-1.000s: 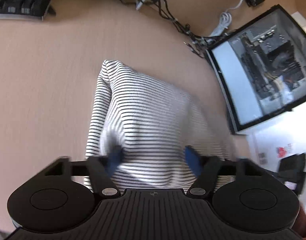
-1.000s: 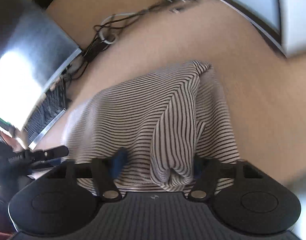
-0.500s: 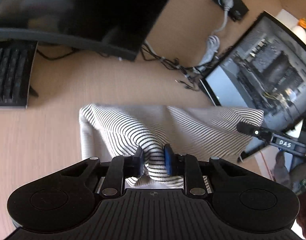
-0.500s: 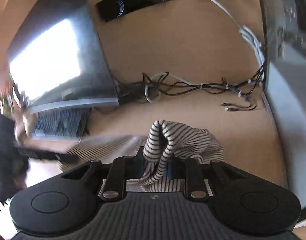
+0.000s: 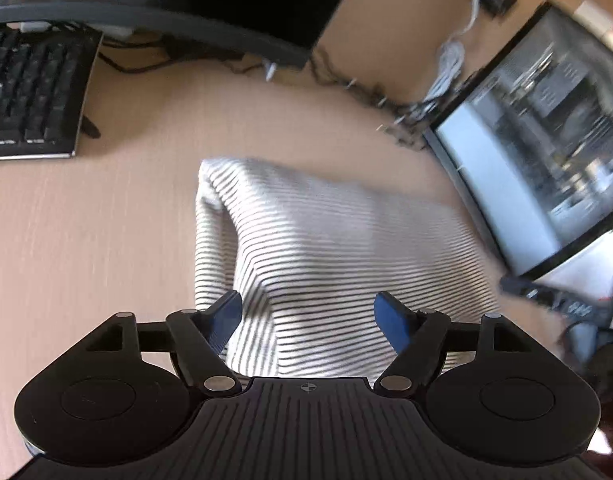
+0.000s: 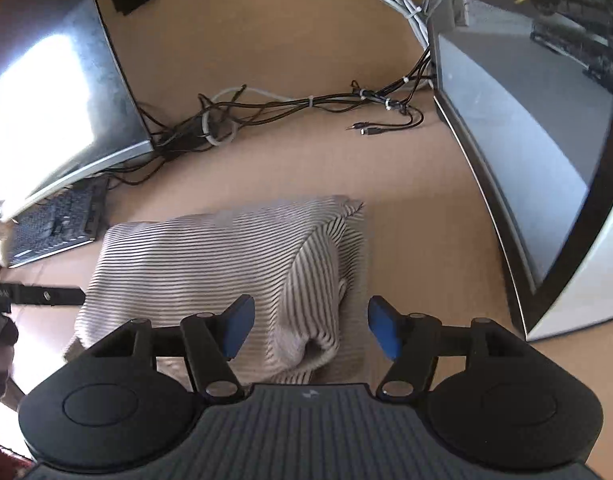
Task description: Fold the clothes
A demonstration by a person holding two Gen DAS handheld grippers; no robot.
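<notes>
Striped shirt (image 5: 338,248) folded, lying mid-desk (image 5: 86,240), between keyboard (image 5: 30,92) and computer case (image 6: 546,152). Left gripper (image 5: 308,316) spread wide, empty, above shirt. Right gripper (image 6: 310,326) likewise spread, empty.

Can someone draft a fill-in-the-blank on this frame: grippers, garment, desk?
1. The left gripper and the right gripper are both ____.
2. The garment on the desk has a ____ pattern.
3. Each gripper's finger pads are coloured ____.
4. In the left wrist view, a black ____ lies at the desk's far left.

Answers: open; striped; blue; keyboard
</notes>
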